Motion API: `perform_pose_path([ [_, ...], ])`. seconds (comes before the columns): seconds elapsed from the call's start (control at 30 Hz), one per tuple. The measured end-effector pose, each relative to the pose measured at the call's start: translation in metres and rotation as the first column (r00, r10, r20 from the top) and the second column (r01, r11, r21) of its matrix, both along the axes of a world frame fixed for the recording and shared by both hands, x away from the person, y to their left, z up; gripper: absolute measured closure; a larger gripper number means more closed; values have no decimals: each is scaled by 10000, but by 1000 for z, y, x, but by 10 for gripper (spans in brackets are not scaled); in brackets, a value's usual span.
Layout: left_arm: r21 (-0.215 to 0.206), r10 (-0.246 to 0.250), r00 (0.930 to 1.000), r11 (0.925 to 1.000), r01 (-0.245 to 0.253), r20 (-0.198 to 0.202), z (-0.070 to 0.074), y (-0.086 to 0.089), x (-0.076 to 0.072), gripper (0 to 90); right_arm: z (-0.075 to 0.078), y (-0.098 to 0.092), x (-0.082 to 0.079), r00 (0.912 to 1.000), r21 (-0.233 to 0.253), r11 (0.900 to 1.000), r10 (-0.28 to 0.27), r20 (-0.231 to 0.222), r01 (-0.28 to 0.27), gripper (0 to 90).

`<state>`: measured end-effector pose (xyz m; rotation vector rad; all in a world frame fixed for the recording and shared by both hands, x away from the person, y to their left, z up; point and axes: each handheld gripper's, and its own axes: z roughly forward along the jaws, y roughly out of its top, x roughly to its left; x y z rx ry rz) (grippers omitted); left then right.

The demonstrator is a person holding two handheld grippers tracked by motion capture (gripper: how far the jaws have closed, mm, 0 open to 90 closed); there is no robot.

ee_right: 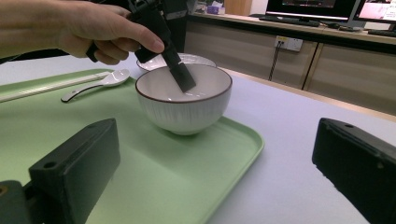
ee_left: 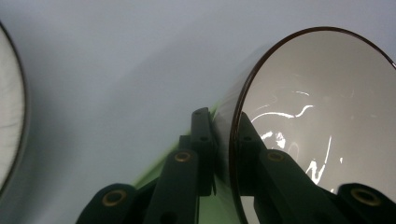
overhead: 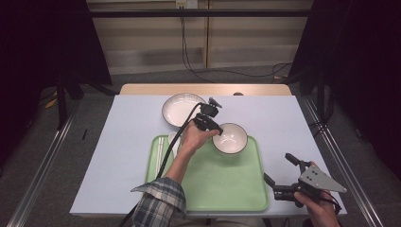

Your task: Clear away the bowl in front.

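My left gripper (overhead: 213, 130) pinches the rim of the white bowl (overhead: 230, 138), which sits at the far right corner of the green tray (overhead: 222, 182). My right gripper (overhead: 279, 172) hangs spread and empty just off that tray's near right corner.

The left gripper (overhead: 213, 126) is black, with flat jaws and brass-coloured screws at the joints, and a thick black cable (overhead: 166, 158) trails from it. The left arm wears a plaid sleeve (overhead: 158, 201), rolled up. The right gripper (overhead: 279, 171) is black too and carries a grey three-cornered plate (overhead: 320, 179) with small holes.
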<state>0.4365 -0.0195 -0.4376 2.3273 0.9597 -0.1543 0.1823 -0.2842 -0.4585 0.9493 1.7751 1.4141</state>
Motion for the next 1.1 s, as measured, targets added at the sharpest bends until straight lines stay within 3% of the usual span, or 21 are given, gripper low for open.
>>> perform_pose_path([
  [0.37, -120, 194, 9998, 9997, -194, -36, -2, -7, 2, 818, 0, 1, 1, 10000, 92, 9999, 54, -11, -54, 5],
  [0.63, -90, 226, 9992, 9997, -229, -318, -3, -16, 5, 815, -1, 1, 1, 10000, 78, 10000, 50, -14, -50, 5],
  [1.0, -361, 297, 9986, 9989, -313, -435, -6, -32, 5, 810, -1, 1, 1, 10000, 73, 10000, 32, -23, -32, 5],
  [1.1, -603, 271, 9986, 9977, -298, -451, -9, -33, 7, 806, -1, 1, 0, 10000, 109, 9999, 23, -24, -23, 5],
])
